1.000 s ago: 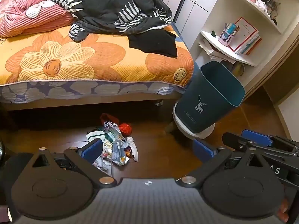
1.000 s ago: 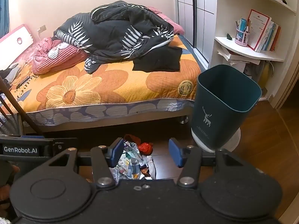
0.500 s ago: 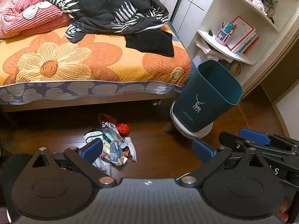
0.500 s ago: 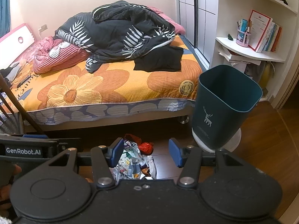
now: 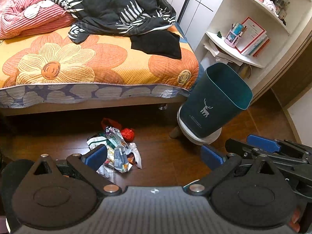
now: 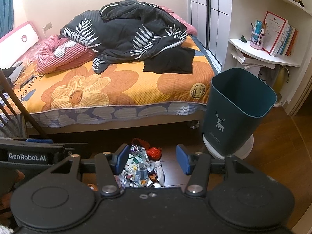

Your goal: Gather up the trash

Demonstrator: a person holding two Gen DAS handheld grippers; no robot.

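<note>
left gripper agape | trash pile below | bin beside bed

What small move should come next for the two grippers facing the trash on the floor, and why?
Probably lower the right gripper onto the trash pile. Its jaws stand open and empty, and the pile shows between them on the wooden floor, in front of the bed. The bin stands upright and open just to the right. The left gripper is open and empty too.
</note>
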